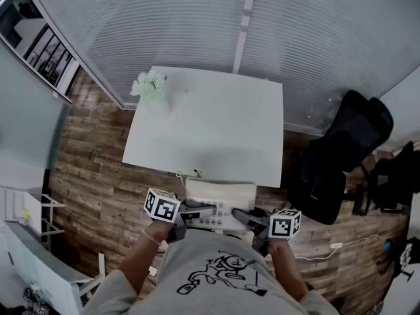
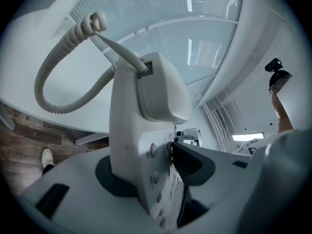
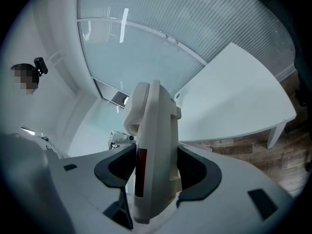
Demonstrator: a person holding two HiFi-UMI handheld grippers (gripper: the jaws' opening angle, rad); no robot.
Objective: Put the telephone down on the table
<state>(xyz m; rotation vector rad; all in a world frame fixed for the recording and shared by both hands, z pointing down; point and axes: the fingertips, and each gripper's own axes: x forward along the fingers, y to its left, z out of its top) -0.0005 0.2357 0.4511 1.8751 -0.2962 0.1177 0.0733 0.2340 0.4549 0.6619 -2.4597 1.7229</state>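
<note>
A white desk telephone (image 1: 220, 204) with its handset on top hangs in the air just short of the white table (image 1: 216, 126), close to the person's chest. My left gripper (image 1: 197, 215) is shut on the telephone's (image 2: 146, 130) left end, and my right gripper (image 1: 244, 218) is shut on the telephone's (image 3: 153, 165) right end. Both sets of dark pads press against its sides. The coiled cord (image 2: 58, 67) loops away from the handset toward the table.
A small bunch of white flowers (image 1: 149, 84) stands at the table's far left corner. A black office chair (image 1: 344, 156) stands to the right of the table. White shelving (image 1: 33, 241) is at the lower left on the wooden floor. Blinds (image 1: 197, 25) cover the wall behind the table.
</note>
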